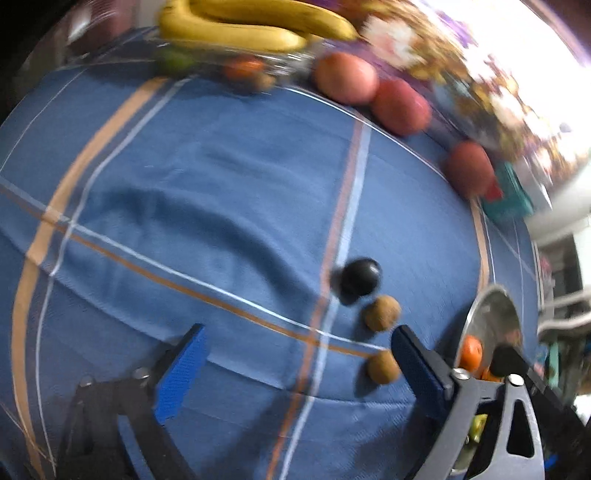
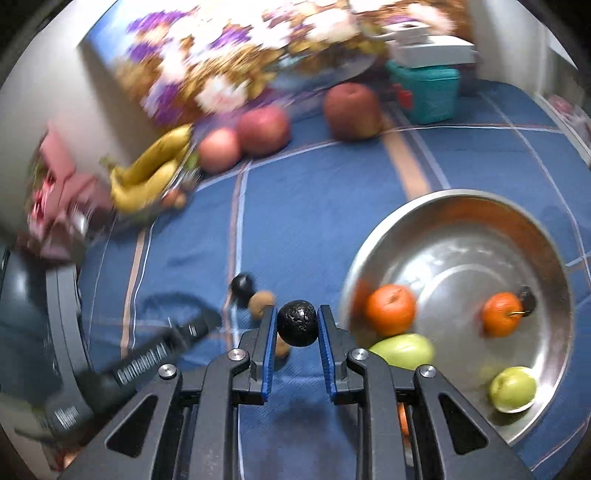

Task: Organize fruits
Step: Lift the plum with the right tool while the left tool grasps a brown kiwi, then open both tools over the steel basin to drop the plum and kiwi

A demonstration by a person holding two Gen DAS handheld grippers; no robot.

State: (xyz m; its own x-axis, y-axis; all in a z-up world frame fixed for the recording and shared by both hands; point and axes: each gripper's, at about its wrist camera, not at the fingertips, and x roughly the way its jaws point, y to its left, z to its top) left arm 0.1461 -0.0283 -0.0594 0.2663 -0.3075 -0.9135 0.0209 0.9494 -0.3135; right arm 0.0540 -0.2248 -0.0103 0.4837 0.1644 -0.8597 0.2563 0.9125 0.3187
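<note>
My right gripper (image 2: pixel 297 325) is shut on a small black fruit (image 2: pixel 297 323) and holds it above the blue cloth (image 2: pixel 314 206), just left of the steel bowl (image 2: pixel 550 258). The bowl holds two oranges (image 2: pixel 390 307), a green mango (image 2: pixel 404 350) and a green apple (image 2: pixel 512 388). My left gripper (image 1: pixel 299 354) is open and empty over the cloth (image 1: pixel 207 192). Near its right finger lie another black fruit (image 1: pixel 360 279) and two small brown fruits (image 1: pixel 381 312). Bananas (image 1: pixel 251 26) and three red apples (image 1: pixel 347 77) lie at the far edge.
A teal basket (image 2: pixel 424 92) and a flowered cloth (image 2: pixel 229 62) stand behind the apples. The bananas rest on a clear tray (image 2: pixel 173 192) with small fruits. The left gripper's body (image 2: pixel 147 362) shows at the right wrist view's lower left. The bowl rim (image 1: pixel 484 306) shows in the left wrist view.
</note>
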